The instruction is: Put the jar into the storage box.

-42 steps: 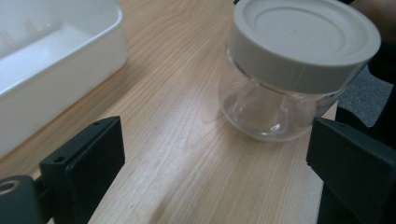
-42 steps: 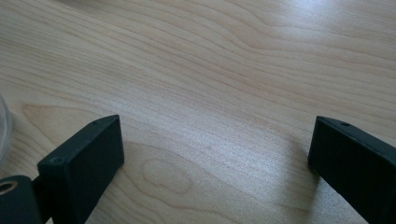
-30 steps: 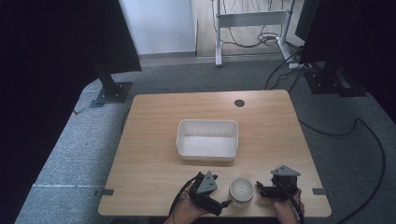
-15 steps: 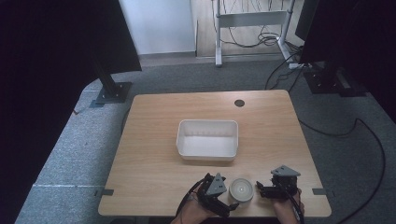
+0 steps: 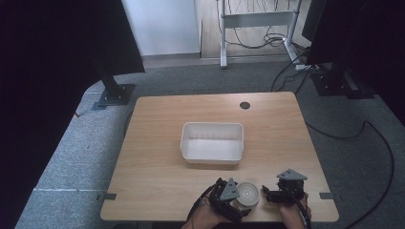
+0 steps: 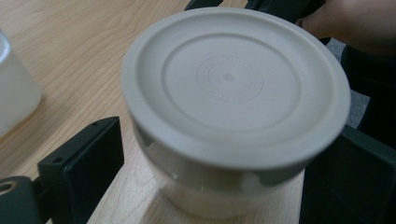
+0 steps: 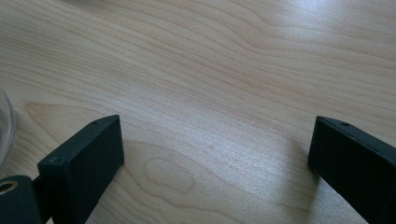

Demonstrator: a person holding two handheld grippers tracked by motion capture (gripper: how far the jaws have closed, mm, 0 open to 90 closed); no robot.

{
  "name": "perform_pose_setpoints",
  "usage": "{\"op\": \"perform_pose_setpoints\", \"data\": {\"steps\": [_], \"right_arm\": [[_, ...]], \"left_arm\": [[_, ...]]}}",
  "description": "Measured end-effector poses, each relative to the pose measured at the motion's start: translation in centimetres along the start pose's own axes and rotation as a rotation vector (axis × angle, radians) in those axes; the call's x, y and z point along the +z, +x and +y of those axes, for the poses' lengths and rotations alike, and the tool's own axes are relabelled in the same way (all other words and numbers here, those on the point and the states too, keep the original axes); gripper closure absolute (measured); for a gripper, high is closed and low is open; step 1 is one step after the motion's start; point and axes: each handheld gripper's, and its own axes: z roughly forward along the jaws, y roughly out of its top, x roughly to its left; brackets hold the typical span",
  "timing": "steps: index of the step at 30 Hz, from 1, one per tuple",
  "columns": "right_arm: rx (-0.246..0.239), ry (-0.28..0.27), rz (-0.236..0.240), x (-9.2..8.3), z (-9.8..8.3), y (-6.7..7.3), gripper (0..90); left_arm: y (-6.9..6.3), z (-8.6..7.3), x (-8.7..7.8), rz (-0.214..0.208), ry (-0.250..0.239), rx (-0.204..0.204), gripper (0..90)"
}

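A clear jar [image 5: 248, 193] with a pale grey lid [image 6: 229, 84] stands on the wooden table [image 5: 157, 143] near its front edge. My left gripper [image 5: 238, 200] is at the jar's left and open. In the left gripper view, the left gripper [image 6: 215, 186] has one black jaw on each side of the jar's body, and a gap shows at the left jaw. My right gripper [image 5: 268, 194] rests just right of the jar, open, with bare wood between its jaws [image 7: 215, 154]. A curved clear edge [image 7: 4, 130] shows at the left of that view.
A white rectangular bin [image 5: 211, 126] sits in the middle of the table, beyond the jar; its side [image 6: 11, 88] shows at the left of the left gripper view. A round cable hole [image 5: 245, 105] lies near the far edge. Black stands and cables are on the floor behind the table.
My left gripper has moved right, up to the jar, and its jaws now straddle it. The right gripper and the jar have stayed in place.
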Motion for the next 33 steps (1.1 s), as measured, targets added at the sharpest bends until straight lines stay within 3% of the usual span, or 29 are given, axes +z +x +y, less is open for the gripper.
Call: {"op": "perform_pose_setpoints", "data": {"steps": [17,33], "right_arm": [[0.0,0.001,0.003,0.0,0.0,0.0,3.0],[-0.002,0.001,0.006,0.0,0.0,0.0,3.0]], "left_arm": [[-1.0,0.7,2.3,0.065,0.047,0.019,8.3],[-0.6,1.0,1.5,0.062,0.021,-0.015,10.4]]}}
